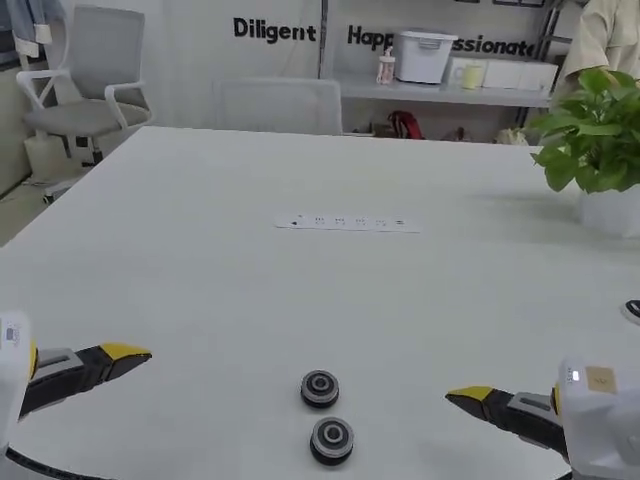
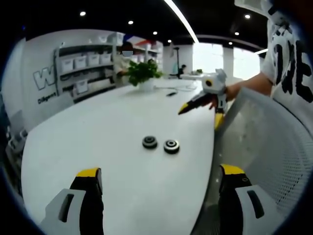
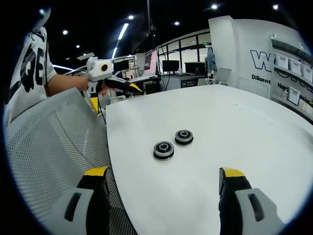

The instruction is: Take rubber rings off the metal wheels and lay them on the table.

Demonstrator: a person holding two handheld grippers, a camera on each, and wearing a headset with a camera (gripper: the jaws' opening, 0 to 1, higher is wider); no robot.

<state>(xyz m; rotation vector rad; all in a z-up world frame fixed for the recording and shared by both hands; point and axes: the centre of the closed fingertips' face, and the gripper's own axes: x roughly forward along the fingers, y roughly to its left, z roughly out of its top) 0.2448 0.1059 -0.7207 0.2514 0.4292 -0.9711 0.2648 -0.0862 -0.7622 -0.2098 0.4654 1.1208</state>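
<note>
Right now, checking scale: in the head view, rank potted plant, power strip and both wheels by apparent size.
1. potted plant
2. power strip
3. far wheel and near wheel: about alike, so unranked.

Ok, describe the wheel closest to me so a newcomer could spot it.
On the big white table, look near the front edge, this side of the socket strip. Two dark wheels sit there; it is the nearer wheel, closest to the edge, not the farther wheel.

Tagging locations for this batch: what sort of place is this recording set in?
Most likely an office meeting room: a large white table with a built-in socket strip, a swivel office chair beside it, and slogan lettering on the wall.
</note>
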